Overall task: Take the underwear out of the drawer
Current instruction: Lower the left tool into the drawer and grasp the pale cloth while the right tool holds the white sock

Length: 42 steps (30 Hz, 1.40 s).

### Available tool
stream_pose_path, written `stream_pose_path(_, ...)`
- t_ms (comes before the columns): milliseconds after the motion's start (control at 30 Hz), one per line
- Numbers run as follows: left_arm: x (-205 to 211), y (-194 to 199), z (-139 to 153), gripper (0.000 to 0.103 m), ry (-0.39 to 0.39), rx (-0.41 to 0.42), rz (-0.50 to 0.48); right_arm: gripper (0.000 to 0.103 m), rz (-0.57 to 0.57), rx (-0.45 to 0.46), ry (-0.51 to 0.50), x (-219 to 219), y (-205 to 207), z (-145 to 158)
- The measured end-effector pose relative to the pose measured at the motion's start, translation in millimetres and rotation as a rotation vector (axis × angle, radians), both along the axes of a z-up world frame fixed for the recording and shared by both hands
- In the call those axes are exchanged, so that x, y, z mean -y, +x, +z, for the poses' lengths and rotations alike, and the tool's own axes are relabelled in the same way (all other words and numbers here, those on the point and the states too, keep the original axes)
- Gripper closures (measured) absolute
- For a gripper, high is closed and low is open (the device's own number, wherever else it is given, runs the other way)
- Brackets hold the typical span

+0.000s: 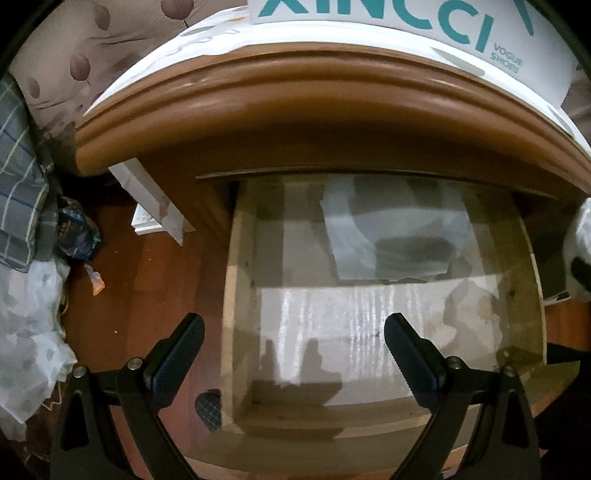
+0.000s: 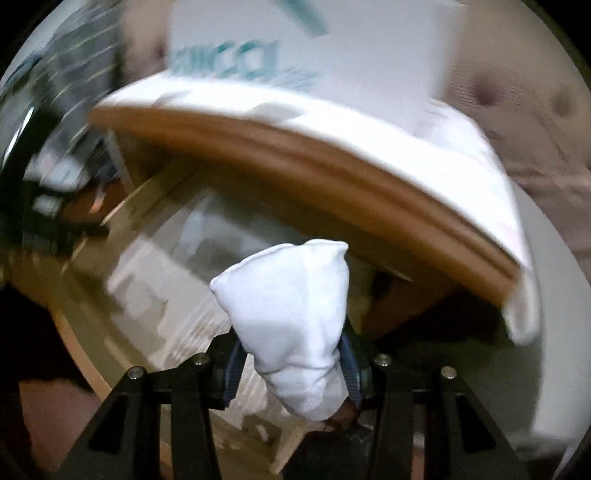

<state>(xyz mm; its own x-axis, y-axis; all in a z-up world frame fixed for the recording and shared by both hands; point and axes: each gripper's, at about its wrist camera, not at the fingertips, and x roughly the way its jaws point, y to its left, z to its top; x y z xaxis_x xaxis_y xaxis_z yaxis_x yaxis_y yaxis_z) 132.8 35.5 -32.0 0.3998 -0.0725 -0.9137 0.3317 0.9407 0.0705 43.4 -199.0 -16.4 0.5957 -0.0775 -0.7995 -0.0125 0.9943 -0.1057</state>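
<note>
Underwear (image 2: pixel 291 325), a white bundle, is seen clamped between the pads of the right gripper (image 2: pixel 291 373), which is closed on its lower end. The bundle's long axis runs away from the gripper along the fingers, its free end standing beyond the tips in the right wrist view. It is held above the open drawer (image 1: pixel 236 295), in front of the brown moulded edge of the cabinet top (image 1: pixel 295 88), and appears clear of the drawer's pale lined floor, though the blur in that view leaves the gap unclear.

The right gripper is pointed steeply downward and tilted, so that the drawer lies slantwise behind the bundle. By this reading the garment is already lifted out, and what is left is judged to be carrying it away from the drawer, past the overhanging cabinet top on its far side.

The left gripper (image 1: pixel 295 354) is held wide open and empty over the near part of the drawer, also pointed steeply down. Nothing is between its fingers (image 1: pixel 410 350). Within the drawer only a pale sheet (image 1: pixel 391 236) at the far end is made out; no other garment can be told. A white shoe box (image 1: pixel 406 22) with teal lettering is set on the cabinet top. The right hand alone carries the task's thing.
</note>
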Motion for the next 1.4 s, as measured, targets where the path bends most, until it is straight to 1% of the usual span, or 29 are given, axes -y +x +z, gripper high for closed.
stream_pose_path(167, -1, 4, -4, 0.006, 0.017, -0.002, 0.037, 0.058, -0.208, 0.017, 0.045, 16, -11, 16)
stream_pose_path(267, -1, 5, -5, 0.006, 0.009, -0.011, 0.052, 0.058, -0.293, 0.031, 0.078, 30, -23, 26)
stream_pose_path(400, 4, 2, -6, 0.006, 0.02, -0.011, 0.028, 0.058, -0.354, 0.089, 0.066, 39, -37, 51)
stream_pose_path(567, 15, -2, -12, 0.006, 0.066, -0.013, -0.022, 0.058, -0.436, 0.161, 0.082, 55, -35, 84)
stream_pose_path(633, 18, -2, -12, 0.006, 0.059, -0.021, -0.035, 0.058, -0.454, 0.181, 0.077, 60, -30, 92)
stream_pose_path(800, 25, 2, -15, 0.006, 0.014, -0.064, -0.047, 0.058, -0.492, 0.233, 0.093, 82, -15, 108)
stream_pose_path(900, 30, 2, -17, 0.006, 0.025, -0.074, -0.067, 0.058, -0.51, 0.26, 0.069, 96, -1, 111)
stream_pose_path(967, 32, 2, -18, 0.006, 0.033, -0.067, -0.088, 0.058, -0.527, 0.272, 0.065, 104, 4, 111)
stream_pose_path(1100, 41, 1, -21, 0.006, 0.07, -0.063, -0.143, 0.058, -0.565, 0.287, 0.091, 120, 7, 108)
stream_pose_path(1167, 49, -1, -25, 0.006, 0.108, -0.061, -0.185, 0.058, -0.576, 0.292, 0.115, 128, 7, 106)
stream_pose_path(1267, 60, -4, -29, 0.006, 0.153, -0.048, -0.26, 0.058, -0.578, 0.294, 0.07, 128, 8, 101)
stream_pose_path(1333, 66, -5, -32, 0.006, 0.176, -0.035, -0.307, 0.058, -0.564, 0.294, 0.086, 128, 9, 98)
stream_pose_path(1400, 74, -7, -34, 0.006, 0.219, -0.005, -0.353, 0.058, -0.55, 0.297, 0.084, 126, 10, 96)
